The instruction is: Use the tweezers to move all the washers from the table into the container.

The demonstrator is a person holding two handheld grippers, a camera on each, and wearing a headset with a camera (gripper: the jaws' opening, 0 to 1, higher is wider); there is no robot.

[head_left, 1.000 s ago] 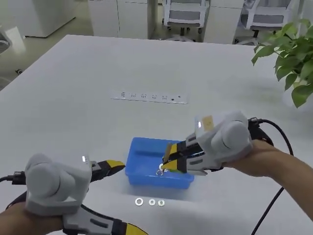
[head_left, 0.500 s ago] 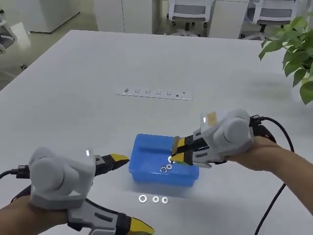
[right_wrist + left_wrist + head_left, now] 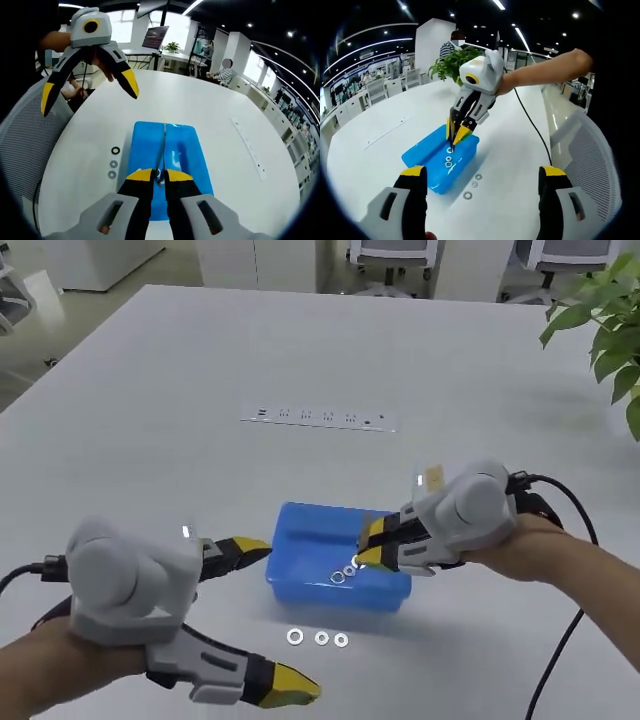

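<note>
Drop-off step: right gripper (image 3: 372,545), jaws clamping tweezers (image 3: 162,147), is holding their tips inside the container (image 3: 300,530) | left gripper (image 3: 278,618) is idling, jaws apart | next: 3 washers (image 3: 320,638) are waiting at the container's 6 o'clock, requiring fine pinching.

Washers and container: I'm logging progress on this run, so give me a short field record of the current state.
container: blue, open-topped, on white table
washers in container: two lying loose, a third at the tweezers tip
washers on table: three, in a row beside container
right gripper: shut on tweezers, over container
left gripper: open, holding nothing
</note>
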